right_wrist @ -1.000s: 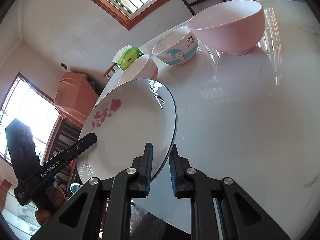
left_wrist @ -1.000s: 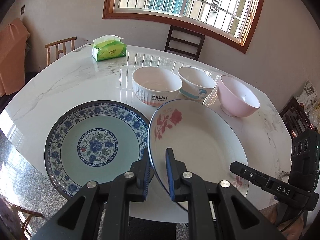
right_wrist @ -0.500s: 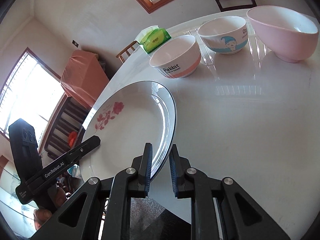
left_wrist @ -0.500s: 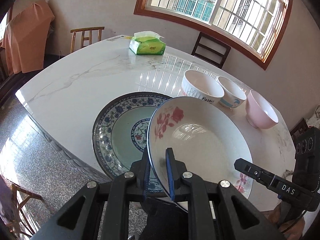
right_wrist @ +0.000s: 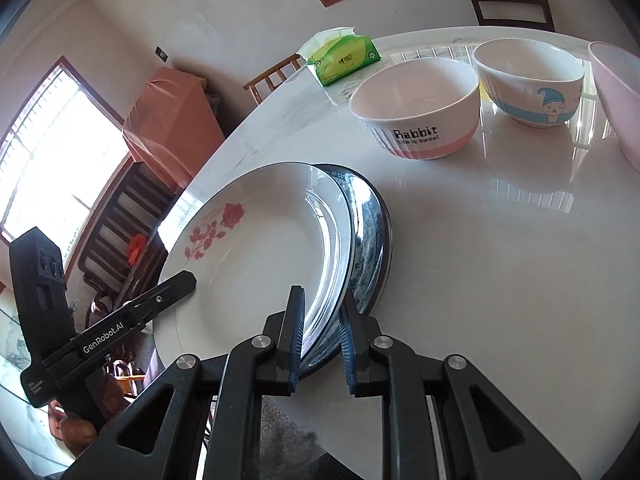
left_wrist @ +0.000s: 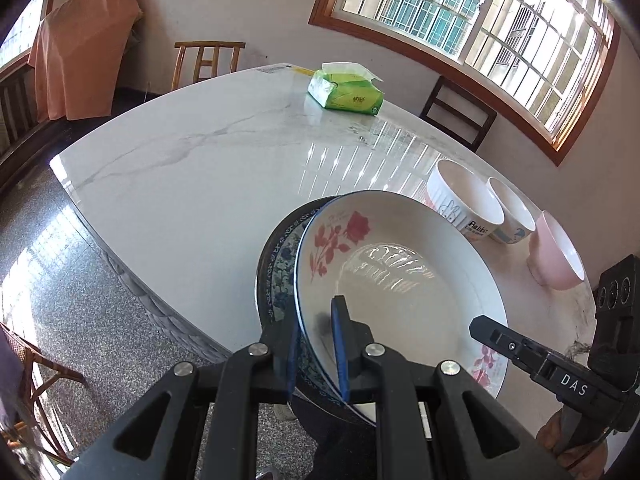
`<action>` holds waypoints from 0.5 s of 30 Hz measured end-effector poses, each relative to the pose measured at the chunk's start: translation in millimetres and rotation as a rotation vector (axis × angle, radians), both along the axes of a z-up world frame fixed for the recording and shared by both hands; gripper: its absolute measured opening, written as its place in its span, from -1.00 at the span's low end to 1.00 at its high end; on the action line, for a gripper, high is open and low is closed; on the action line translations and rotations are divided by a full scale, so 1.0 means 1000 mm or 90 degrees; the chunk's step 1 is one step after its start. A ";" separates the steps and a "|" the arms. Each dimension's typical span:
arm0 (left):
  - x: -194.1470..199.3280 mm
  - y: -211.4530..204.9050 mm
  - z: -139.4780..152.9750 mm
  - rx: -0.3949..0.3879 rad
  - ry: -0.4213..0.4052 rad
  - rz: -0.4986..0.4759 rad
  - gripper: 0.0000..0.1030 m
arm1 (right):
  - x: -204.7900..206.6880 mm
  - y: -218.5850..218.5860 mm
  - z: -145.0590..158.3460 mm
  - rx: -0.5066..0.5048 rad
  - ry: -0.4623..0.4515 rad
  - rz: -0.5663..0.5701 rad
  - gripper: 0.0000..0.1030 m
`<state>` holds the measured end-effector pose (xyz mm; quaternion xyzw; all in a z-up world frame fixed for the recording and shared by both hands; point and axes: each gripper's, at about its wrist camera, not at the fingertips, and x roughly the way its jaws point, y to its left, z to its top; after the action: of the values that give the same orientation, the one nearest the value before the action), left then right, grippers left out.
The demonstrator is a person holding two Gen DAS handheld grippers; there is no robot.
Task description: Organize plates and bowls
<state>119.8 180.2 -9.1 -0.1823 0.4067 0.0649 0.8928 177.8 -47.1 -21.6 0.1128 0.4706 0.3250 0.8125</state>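
A white plate with red roses (left_wrist: 400, 280) (right_wrist: 248, 260) hangs between both grippers, over a blue-patterned plate (left_wrist: 280, 264) (right_wrist: 372, 232) lying near the table's front edge. Only the left arc of the blue plate shows past it. I cannot tell whether the two plates touch. My left gripper (left_wrist: 316, 316) is shut on the rose plate's near left rim. On the opposite rim my right gripper (right_wrist: 322, 300) is shut too. A Rabbit bowl (left_wrist: 464, 200) (right_wrist: 416, 108), a blue cartoon bowl (left_wrist: 512, 212) (right_wrist: 528, 80) and a pink bowl (left_wrist: 556, 256) (right_wrist: 616, 92) stand in a row behind.
The white marble table (left_wrist: 180, 168) carries a green tissue pack (left_wrist: 346, 94) at its far side. A light wooden chair (left_wrist: 208, 60) and a dark chair (left_wrist: 460, 116) stand behind the table. Speckled floor lies below the table's left edge.
Both grippers have carried the rose plate leftward from beside the blue plate to over it. The blue plate, fully visible a second ago, is now mostly covered.
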 end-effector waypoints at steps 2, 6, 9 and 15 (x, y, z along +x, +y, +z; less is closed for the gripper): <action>0.001 0.004 -0.002 -0.002 0.001 0.004 -0.71 | -0.001 0.003 -0.001 -0.006 -0.004 0.004 -0.67; 0.004 0.008 -0.005 -0.008 0.004 0.004 -0.71 | -0.001 0.009 -0.002 -0.023 -0.015 0.006 -0.67; 0.006 0.010 -0.007 -0.011 0.006 0.002 -0.71 | -0.001 0.012 -0.002 -0.035 -0.021 0.004 -0.67; 0.010 0.009 -0.010 -0.014 0.009 -0.003 -0.71 | 0.000 0.015 0.000 -0.055 -0.038 0.001 -0.67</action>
<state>130.2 189.1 -18.9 -0.1910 0.4139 0.0598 0.8880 177.8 -31.8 -22.0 0.0676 0.4599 0.3080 0.8301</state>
